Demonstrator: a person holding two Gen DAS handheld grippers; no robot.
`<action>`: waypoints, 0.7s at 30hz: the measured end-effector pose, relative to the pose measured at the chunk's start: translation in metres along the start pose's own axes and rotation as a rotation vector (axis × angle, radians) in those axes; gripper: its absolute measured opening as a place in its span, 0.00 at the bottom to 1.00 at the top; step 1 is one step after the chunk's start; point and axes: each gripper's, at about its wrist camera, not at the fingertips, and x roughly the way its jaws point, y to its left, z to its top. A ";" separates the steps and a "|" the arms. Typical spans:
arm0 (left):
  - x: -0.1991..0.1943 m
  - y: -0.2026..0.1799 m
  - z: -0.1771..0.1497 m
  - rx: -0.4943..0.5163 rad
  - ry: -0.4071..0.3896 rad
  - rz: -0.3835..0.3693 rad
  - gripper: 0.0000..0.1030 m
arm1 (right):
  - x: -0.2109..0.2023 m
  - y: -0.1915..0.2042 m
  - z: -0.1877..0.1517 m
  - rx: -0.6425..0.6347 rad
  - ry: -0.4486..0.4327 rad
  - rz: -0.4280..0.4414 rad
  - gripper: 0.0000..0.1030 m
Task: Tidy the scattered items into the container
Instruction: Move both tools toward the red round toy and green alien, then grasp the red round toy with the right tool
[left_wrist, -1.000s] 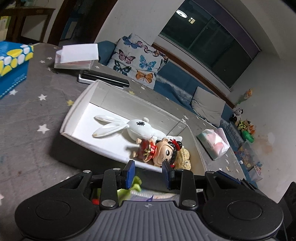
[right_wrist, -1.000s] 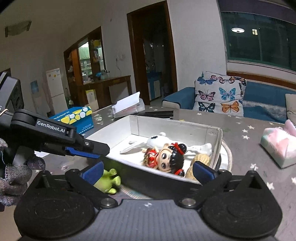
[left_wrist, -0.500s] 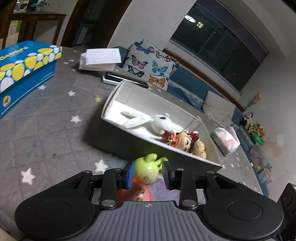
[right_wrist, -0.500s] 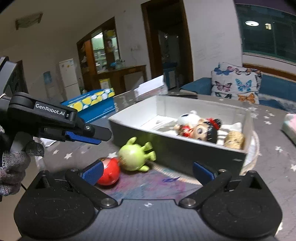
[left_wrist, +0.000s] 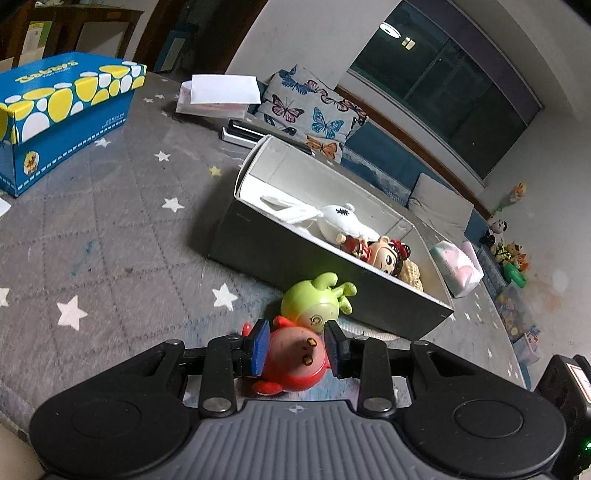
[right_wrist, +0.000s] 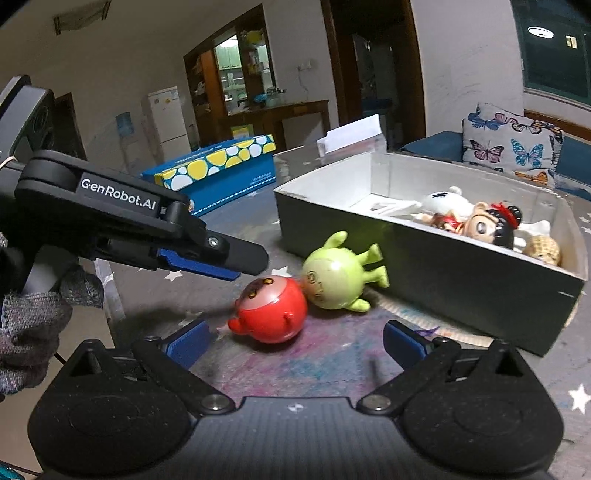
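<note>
A red round toy lies on the grey star-patterned table, touching a green alien toy beside the grey box. The box holds a white rabbit plush, a doll with red bows and a tan toy. My left gripper is open with its blue pads on either side of the red toy; in the right wrist view its fingers hover just above the toy. My right gripper is open wide and empty, just short of the two toys.
A blue and yellow tissue box stands at the table's far left. A white paper box and a dark flat device lie behind the grey box. A pink tissue pack lies right of it. A sofa with a butterfly cushion is beyond.
Both grippers have pulled back from the box and dropped toward the table. The left gripper now has the red toy between its pads; the red and green toys came into view.
</note>
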 end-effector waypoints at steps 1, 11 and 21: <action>0.000 0.000 -0.001 0.001 0.004 0.000 0.34 | 0.002 0.001 0.000 -0.002 0.004 0.003 0.95; 0.006 0.003 0.000 -0.002 0.027 0.005 0.35 | 0.017 0.005 0.003 0.006 0.025 0.047 0.81; 0.012 0.003 0.004 -0.006 0.037 0.003 0.35 | 0.027 0.002 0.012 0.047 0.031 0.086 0.60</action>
